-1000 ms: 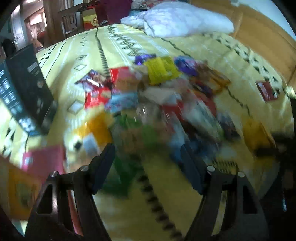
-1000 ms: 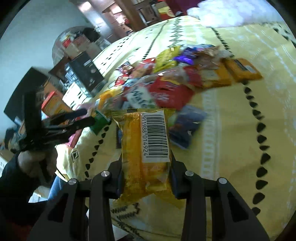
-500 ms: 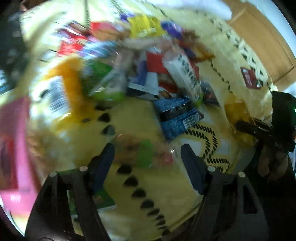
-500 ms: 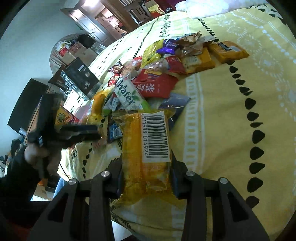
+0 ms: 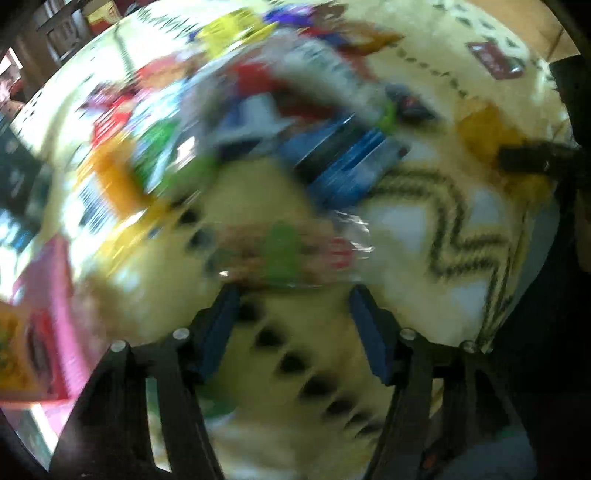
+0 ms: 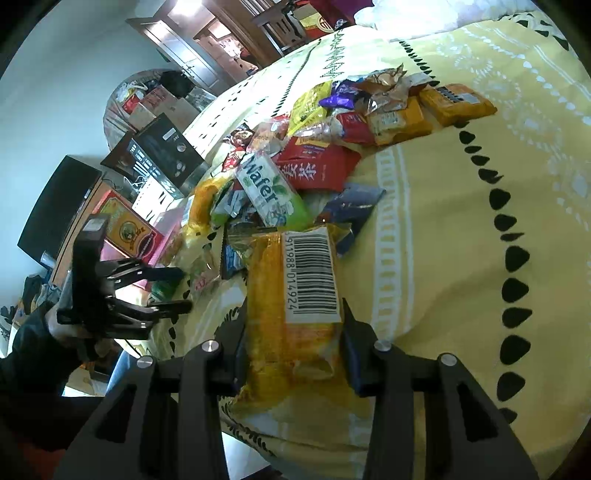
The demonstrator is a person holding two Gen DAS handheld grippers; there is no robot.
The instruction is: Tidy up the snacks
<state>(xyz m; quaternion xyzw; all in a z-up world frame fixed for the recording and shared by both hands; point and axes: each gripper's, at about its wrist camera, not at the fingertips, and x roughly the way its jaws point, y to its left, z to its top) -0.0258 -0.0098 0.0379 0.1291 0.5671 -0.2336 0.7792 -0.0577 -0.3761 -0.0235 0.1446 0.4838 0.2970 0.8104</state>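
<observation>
Surface: bed with a yellow patterned bedspread (image 6: 461, 229), black drop-shaped marks and white bands across it; no tabletop in view.
Snack pile: heap of mixed packets (image 6: 317, 147) lying mid-bed, spread from near left to far right in the right wrist view.
Named packets: green-and-white wafer pack (image 6: 271, 192) at the near edge of the heap; red packet with white characters (image 6: 317, 168) just right of it; two orange packets (image 6: 456, 99) at the far right end; dark blue packet (image 6: 354, 201) lying near the wafer pack.
Right gripper (image 6: 293, 345): clamped on a yellow-orange snack bag (image 6: 291, 328), one finger pressing each long side; white barcode label faces up; the bag's far end reaches toward the heap.
Left gripper (image 5: 293, 301): pointing steeply down at the bedspread, jaws closing; view heavily blurred. A clear-wrapped snack with green and red print (image 5: 284, 254) lies just beyond the fingertips, not between the fingers, no contact visible.
Left gripper, seen from the right: at the near left edge of the bed (image 6: 168, 290), fingers parted, held by a hand (image 6: 70, 332) in a dark sleeve.
Left-side surroundings: black box (image 6: 162, 155) and a pink box (image 5: 55, 280) beside the bed.
Far end: white pillow (image 6: 424, 18).
</observation>
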